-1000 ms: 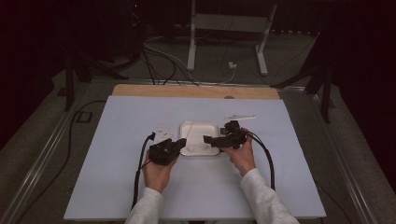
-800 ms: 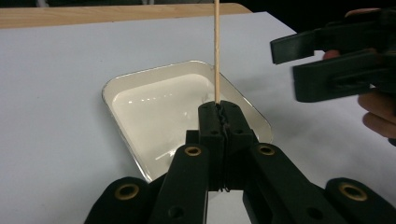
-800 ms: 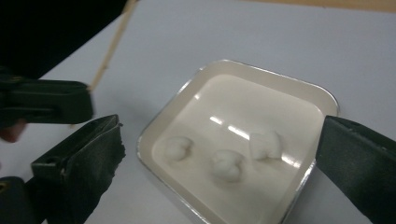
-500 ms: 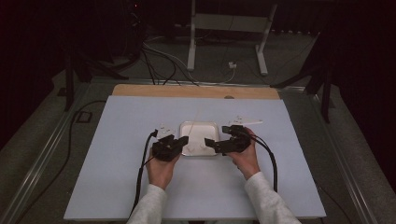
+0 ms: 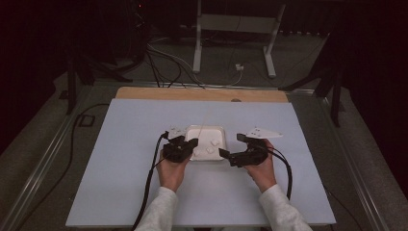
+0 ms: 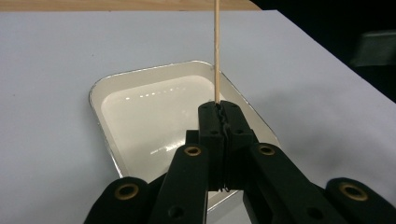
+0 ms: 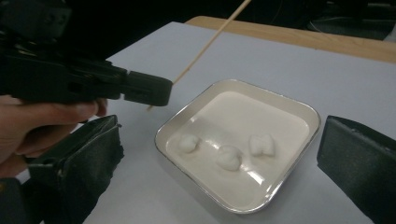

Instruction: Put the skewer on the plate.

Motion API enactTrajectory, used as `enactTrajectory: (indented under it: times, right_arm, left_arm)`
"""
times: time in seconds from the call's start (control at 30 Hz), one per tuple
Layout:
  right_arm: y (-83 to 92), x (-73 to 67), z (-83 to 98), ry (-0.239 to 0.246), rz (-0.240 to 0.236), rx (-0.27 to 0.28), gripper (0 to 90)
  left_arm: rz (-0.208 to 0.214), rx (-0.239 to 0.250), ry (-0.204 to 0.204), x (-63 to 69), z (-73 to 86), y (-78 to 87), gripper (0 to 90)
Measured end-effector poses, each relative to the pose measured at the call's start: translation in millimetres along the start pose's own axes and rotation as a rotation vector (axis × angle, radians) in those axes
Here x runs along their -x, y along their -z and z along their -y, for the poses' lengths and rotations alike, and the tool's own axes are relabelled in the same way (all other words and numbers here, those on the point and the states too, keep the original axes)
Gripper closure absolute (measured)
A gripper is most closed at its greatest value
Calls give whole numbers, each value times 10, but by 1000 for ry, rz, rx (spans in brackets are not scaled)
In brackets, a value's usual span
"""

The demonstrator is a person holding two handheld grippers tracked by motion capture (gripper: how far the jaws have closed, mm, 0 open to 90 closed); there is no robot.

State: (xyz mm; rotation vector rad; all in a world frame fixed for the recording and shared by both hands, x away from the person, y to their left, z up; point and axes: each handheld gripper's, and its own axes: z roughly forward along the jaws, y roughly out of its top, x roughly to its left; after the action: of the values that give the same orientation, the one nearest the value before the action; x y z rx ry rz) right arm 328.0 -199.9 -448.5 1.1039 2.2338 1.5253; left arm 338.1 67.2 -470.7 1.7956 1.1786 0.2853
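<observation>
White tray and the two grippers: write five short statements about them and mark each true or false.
1. The left gripper is shut on a thin wooden skewer. True.
2. The right gripper is shut on a marshmallow. False: its jaws stand wide open, with nothing between the pads.
3. Three white marshmallows lie in the white tray. True.
4. A marshmallow is already threaded on the skewer. False: the skewer is bare.
5. The tray sits on bare wood. False: it rests on the pale blue table cover.
</observation>
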Motion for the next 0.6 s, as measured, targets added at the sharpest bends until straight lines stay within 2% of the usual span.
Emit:
enactTrajectory:
  times: [0.17,0.6]
  right_arm:
    - [93,-25,4,26,18,13,1]
    - [282,-9,116,14,24,58,1]
  left_arm:
    - [-11,-11,8,-6,11,-47,900]
    - [-20,-35,28,-17,37,-191,900]
